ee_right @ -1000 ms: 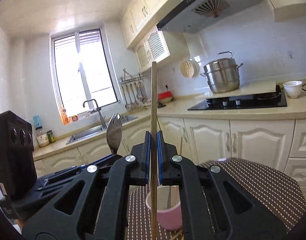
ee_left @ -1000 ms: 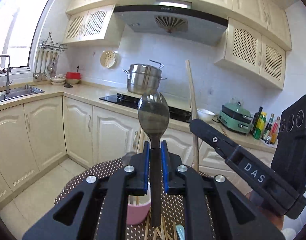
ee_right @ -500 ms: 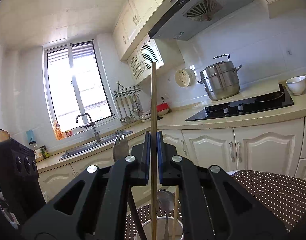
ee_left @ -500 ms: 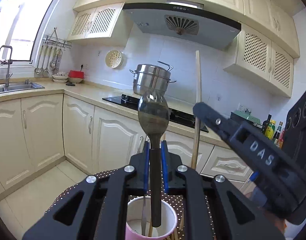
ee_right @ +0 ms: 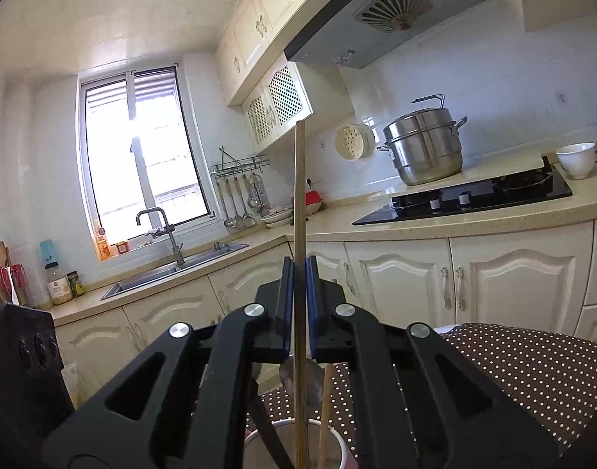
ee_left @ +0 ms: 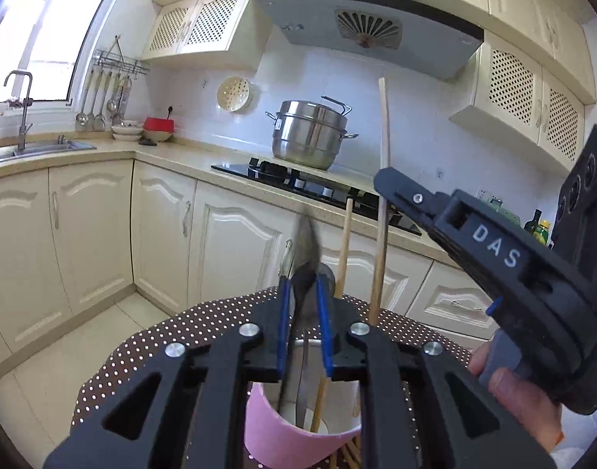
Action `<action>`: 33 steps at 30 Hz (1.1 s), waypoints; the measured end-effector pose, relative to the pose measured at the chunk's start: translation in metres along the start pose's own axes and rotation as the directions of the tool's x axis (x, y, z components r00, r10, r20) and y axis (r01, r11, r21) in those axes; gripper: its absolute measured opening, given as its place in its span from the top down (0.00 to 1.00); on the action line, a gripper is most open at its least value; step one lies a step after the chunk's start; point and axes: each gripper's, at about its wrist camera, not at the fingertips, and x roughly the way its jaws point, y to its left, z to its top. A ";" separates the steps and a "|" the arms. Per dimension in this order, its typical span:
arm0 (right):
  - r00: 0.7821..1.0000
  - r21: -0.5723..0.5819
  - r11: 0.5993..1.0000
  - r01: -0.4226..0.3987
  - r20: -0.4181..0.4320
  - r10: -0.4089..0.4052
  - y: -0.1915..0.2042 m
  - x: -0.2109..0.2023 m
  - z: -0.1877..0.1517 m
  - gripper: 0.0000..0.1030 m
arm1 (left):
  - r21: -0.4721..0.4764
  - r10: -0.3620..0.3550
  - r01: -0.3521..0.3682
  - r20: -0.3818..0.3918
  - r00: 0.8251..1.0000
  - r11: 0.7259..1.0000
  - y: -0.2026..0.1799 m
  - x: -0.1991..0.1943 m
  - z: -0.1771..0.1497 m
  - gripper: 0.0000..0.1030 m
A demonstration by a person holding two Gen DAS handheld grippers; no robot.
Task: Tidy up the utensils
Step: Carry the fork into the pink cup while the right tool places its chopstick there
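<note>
text: "DAS" | on: right claw (ee_left: 380, 179) arm, white letters

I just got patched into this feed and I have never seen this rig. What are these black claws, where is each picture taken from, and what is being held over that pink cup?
No robot arm here: a person carries a handheld two-finger gripper in each hand, with a fisheye camera on each looking forward along its fingers.

In the left wrist view, the left gripper has a blurred metal spoon between its blue pads. Its jaws are opening, so the spoon seems to be dropping into the pink cup below. The right gripper crosses that picture, with the person's hand on it.

In the right wrist view, the right gripper is shut on an upright wooden chopstick whose lower end reaches into the cup. The cup stands on a brown dotted tablecloth and already contains utensils. More chopsticks lie beside it.
</note>
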 end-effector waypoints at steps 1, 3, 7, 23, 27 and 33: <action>1.000 -0.004 1.000 0.000 -0.003 -0.001 0.000 -0.002 -0.001 0.93 | -0.007 0.004 -0.004 0.002 1.000 1.000 0.001 -0.002 0.000 0.74; 1.000 -0.014 1.000 0.003 -0.008 -0.003 0.001 -0.008 -0.002 0.93 | -0.018 0.002 -0.002 0.006 1.000 1.000 0.003 -0.007 0.002 0.71; 1.000 -0.028 1.000 0.008 -0.022 -0.009 0.002 -0.019 -0.005 0.93 | -0.037 0.027 -0.027 0.009 1.000 0.999 0.005 -0.019 0.005 0.63; 0.995 -0.071 0.997 0.012 -0.098 -0.019 0.021 -0.054 -0.015 0.93 | 0.034 0.253 -0.253 0.005 0.967 0.967 -0.005 -0.075 0.013 0.53; 0.991 -0.078 0.997 0.013 -0.135 -0.023 0.024 -0.053 -0.024 0.93 | 0.065 0.288 -0.289 0.013 0.957 0.955 -0.007 -0.083 0.012 0.52; 0.972 -0.094 0.996 0.006 -0.235 -0.028 0.027 -0.042 -0.044 0.93 | 0.092 0.311 -0.312 0.016 0.950 0.946 -0.008 -0.092 0.009 0.51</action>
